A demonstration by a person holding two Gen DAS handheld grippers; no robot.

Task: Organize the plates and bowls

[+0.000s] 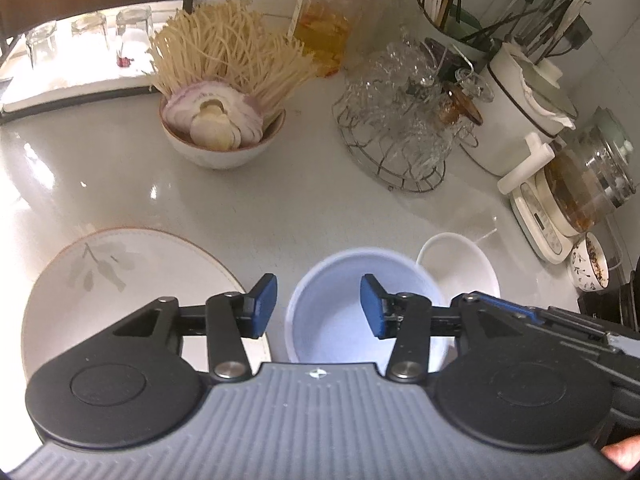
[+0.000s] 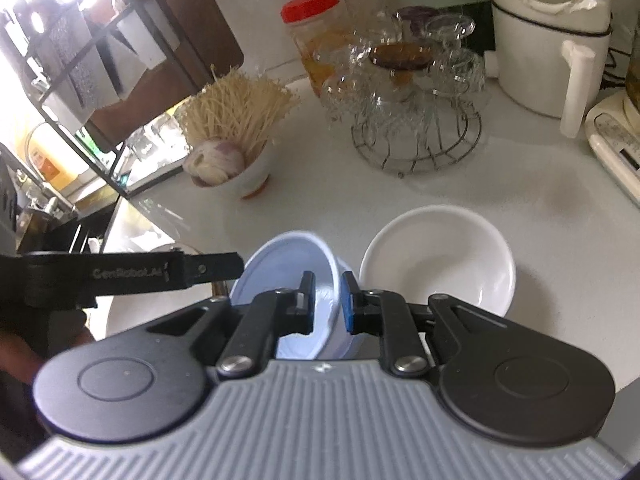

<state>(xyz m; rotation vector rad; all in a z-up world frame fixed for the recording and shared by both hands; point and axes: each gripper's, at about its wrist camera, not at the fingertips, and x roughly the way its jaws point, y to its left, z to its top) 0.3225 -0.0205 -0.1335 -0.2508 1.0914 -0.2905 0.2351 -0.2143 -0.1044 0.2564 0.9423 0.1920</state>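
A pale blue bowl point(image 1: 332, 320) point(image 2: 280, 264) sits low in the middle of the white counter and looks tilted in the right wrist view. My right gripper point(image 2: 328, 300) is shut on its right rim, one pad inside and one outside. My left gripper point(image 1: 319, 306) is open around the bowl's left rim, and its pads do not touch it. A white bowl point(image 1: 460, 256) point(image 2: 436, 256) stands just right of the blue one. A large white plate with a leaf print point(image 1: 120, 280) lies to the left, partly under my left gripper.
Behind stand a bowl of enoki mushrooms and cut onion point(image 1: 224, 136), a red-lidded jar point(image 1: 332, 20) and a wire basket of glasses point(image 1: 400, 128). A white pot point(image 1: 520, 112), a glass kettle on its base point(image 1: 580, 184) and a patterned cup point(image 1: 590, 264) line the right.
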